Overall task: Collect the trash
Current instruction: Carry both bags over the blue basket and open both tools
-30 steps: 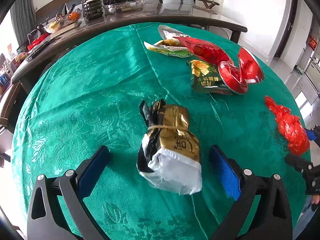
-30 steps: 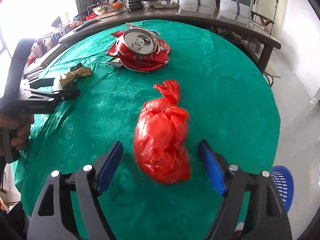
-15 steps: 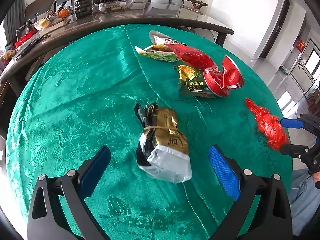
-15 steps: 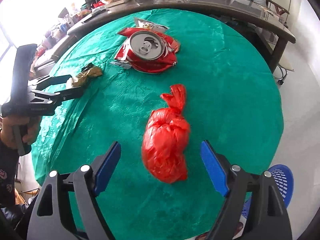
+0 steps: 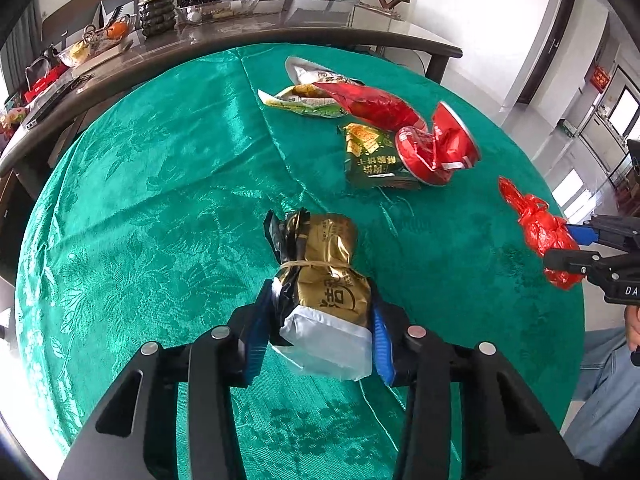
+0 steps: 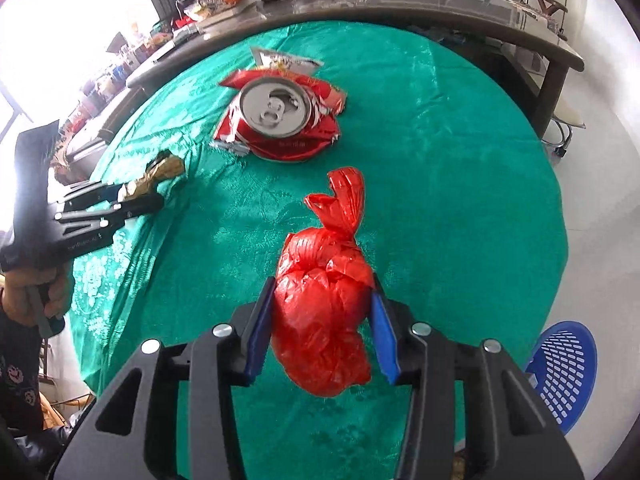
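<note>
My left gripper (image 5: 320, 320) is shut on a gold and silver snack bag (image 5: 326, 280) tied with a rubber band, on the green tablecloth (image 5: 160, 200). My right gripper (image 6: 322, 316) is shut on a knotted red plastic bag (image 6: 324, 304). In the left wrist view the red bag (image 5: 544, 236) and right gripper (image 5: 576, 246) show at the right table edge. In the right wrist view the left gripper (image 6: 120, 200) holds the gold bag (image 6: 160, 172) at the left.
A crushed red can (image 5: 436, 152), a green wrapper (image 5: 370, 156), a red wrapper (image 5: 372, 102) and other wrappers lie at the far middle of the table. A blue basket (image 6: 564, 376) stands on the floor, right. A dark cluttered sideboard (image 5: 240, 28) runs behind.
Both grippers have closed: the left onto the gold snack bag, the right onto the red plastic bag. Both were wide open around them before.
</note>
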Demonstrator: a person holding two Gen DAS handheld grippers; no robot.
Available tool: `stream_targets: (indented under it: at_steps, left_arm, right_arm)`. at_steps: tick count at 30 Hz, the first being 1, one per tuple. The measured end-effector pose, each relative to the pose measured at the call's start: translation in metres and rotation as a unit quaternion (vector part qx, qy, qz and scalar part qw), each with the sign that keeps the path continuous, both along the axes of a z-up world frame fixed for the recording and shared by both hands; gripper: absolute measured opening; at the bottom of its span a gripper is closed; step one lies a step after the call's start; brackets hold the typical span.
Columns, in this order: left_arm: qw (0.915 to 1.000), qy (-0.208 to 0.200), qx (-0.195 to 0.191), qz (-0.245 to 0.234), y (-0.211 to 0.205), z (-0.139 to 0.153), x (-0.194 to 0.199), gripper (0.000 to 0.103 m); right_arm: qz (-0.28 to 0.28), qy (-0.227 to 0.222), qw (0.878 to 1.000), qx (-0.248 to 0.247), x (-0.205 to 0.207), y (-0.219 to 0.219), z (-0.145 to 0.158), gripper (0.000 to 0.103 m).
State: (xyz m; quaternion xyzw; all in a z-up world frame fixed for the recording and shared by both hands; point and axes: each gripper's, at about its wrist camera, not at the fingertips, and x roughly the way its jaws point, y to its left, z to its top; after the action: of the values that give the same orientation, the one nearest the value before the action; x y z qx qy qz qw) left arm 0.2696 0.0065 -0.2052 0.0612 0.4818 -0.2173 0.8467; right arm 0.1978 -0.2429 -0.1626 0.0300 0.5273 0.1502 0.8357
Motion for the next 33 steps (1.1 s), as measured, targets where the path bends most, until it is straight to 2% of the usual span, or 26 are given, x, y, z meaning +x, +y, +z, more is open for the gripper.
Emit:
stream_targets:
  at_steps: [5, 9, 13, 19, 25, 33]
  left_arm:
    - [0.9992, -0.013, -0.031, -0.021, -0.018, 0.019, -0.027, 0.042]
    - [0.9967, -0.022, -0.05, -0.061, -0.057, 0.038, -0.045, 0.042]
    - [0.9908, -0.028, -0.069, -0.113, -0.115, 0.054, -0.063, 0.042]
    - [0.9789, -0.018, -0.084, -0.185, -0.218, 0.062, -0.085, 0.043]
    - [0.9669, 0.003, -0.095, -0.237, -0.323, 0.052, -0.106, 0.043]
    - [0.9567, 0.035, -0.085, -0.276, -0.437, -0.005, -0.122, 0.044]
  right_arm:
    - [-0.006, -0.01, 1.0, 0.027, -0.015, -0.021, 0.011, 0.043]
    - [-0.038, -0.026, 0.998, 0.032, -0.031, -0.065, 0.024, 0.043]
    - [-0.095, -0.034, 0.995, 0.013, -0.049, -0.126, 0.032, 0.043]
    - [-0.182, -0.026, 0.983, -0.014, -0.08, -0.229, 0.026, 0.043]
    - [-0.236, -0.011, 0.971, -0.044, -0.098, -0.304, 0.001, 0.043]
    - [-0.285, 0.009, 0.958, -0.034, -0.113, -0.377, -0.051, 0.043]
